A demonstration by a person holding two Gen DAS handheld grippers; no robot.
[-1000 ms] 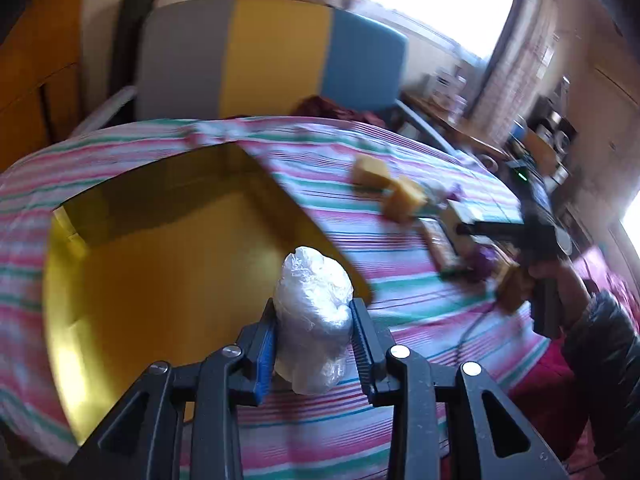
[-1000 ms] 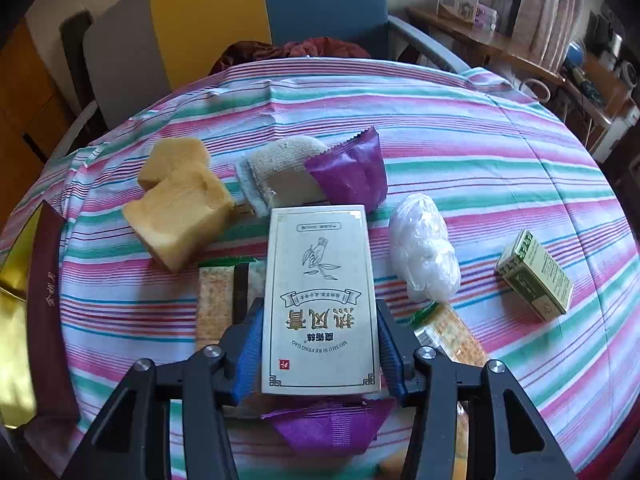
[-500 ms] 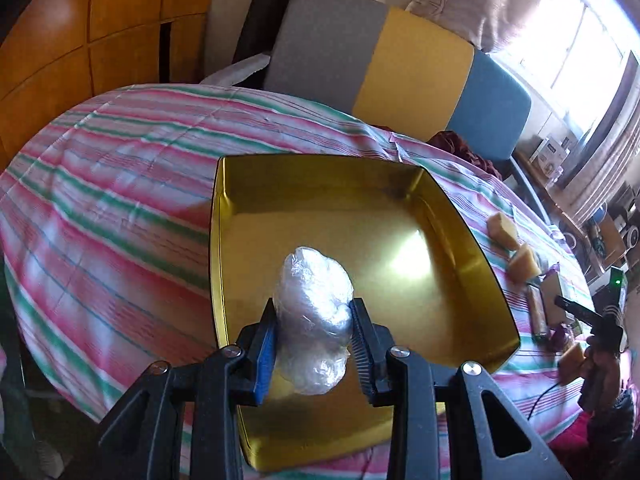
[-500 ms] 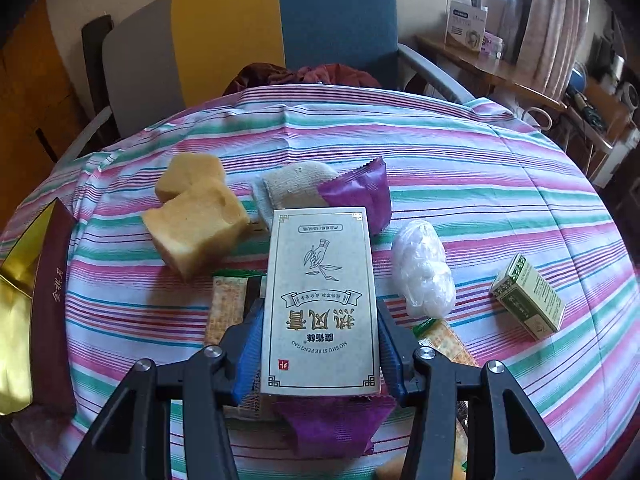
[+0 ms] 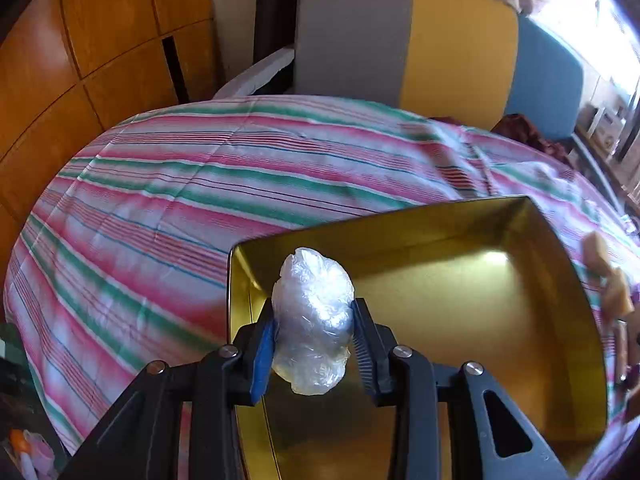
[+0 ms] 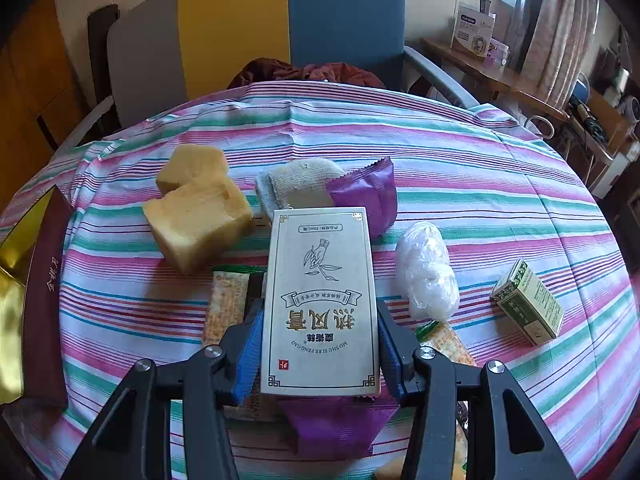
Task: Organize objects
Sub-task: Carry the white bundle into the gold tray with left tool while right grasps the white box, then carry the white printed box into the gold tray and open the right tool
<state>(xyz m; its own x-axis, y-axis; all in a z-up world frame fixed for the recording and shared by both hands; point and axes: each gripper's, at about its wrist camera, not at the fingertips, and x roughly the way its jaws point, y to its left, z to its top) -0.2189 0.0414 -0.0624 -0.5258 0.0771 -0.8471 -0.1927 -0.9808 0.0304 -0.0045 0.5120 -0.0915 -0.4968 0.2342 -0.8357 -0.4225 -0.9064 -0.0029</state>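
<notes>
My left gripper (image 5: 314,344) is shut on a clear plastic-wrapped bundle (image 5: 312,316) and holds it over the near left corner of the gold tray (image 5: 576,360). My right gripper (image 6: 320,344) is shut on a cream carton with Chinese print (image 6: 320,300), held above the striped tablecloth (image 6: 460,160). Under and around it lie two yellow cake blocks (image 6: 198,216), a purple wrapper (image 6: 366,196), a grey cloth (image 6: 296,184), a second plastic bundle (image 6: 428,272), cracker packets (image 6: 226,304) and a small green box (image 6: 528,304).
The gold tray's edge with its dark red lid (image 6: 44,300) shows at the far left of the right wrist view. A grey, yellow and blue chair (image 5: 408,40) stands behind the table. Wooden panels (image 5: 80,40) are at the left. A cluttered side desk (image 6: 500,76) stands at the right.
The left gripper with the bundle has swung left, so the tray now sits to the right and more bare tablecloth shows. The right gripper has lifted slightly with the carton.
</notes>
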